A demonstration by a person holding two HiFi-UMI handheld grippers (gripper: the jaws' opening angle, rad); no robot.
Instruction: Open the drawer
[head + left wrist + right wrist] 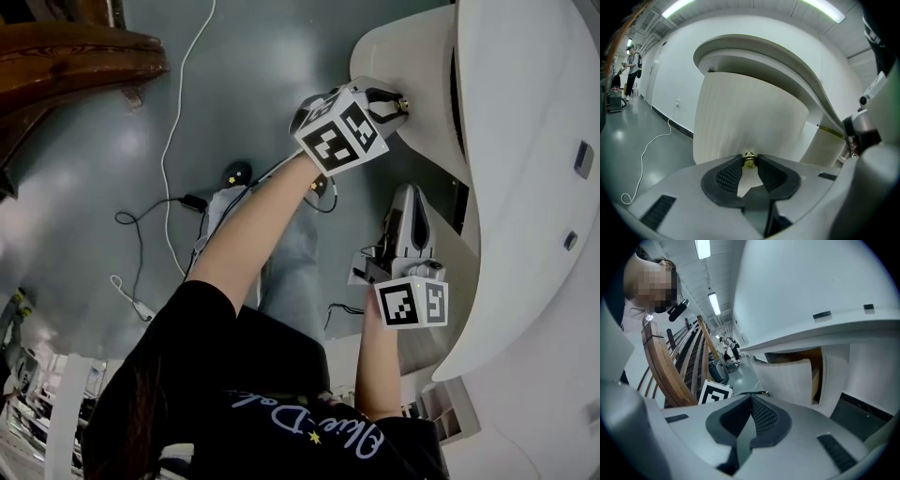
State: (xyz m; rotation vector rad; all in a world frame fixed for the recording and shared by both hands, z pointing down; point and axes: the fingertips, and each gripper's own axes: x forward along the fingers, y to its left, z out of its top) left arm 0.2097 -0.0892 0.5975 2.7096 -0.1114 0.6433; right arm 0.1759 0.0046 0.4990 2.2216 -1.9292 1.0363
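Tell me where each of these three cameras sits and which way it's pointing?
Head view: on the person's head, looking steeply down at the white desk; shows both forearms, left claw, right claw.
Left gripper view: on the left claw, facing the ribbed drawer front; its jaws grip a brass knob.
Right gripper view: on the right claw, facing the desk; jaws together, empty.
Shared: head and left gripper views both show the knob.

Left hand-held gripper (400, 103) pinches a knob (749, 160), arm outstretched; right hand-held gripper (751, 399) seemingly shut.
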